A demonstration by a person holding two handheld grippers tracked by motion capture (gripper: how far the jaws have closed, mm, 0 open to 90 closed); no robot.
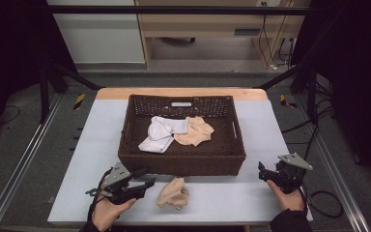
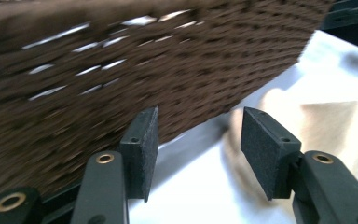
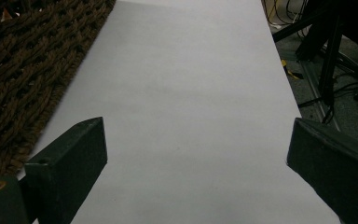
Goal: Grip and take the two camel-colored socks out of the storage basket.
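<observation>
Crumpled beige sock on the worktop, my left claw open beside it

I see the small crumpled beige fabric sock lying on the pale grey worktop, just in front of the dark brown woven basket, which already holds a white folded cloth piece and another beige one. My left claw stands wide with nothing between the pads, pointing toward the sock and near it. My right claw is also wide and empty, well apart at the basket's right. I judge the sock light, soft and limp; I would pinch a raised fold at its bunched middle, since flat edges may slip.
</observation>
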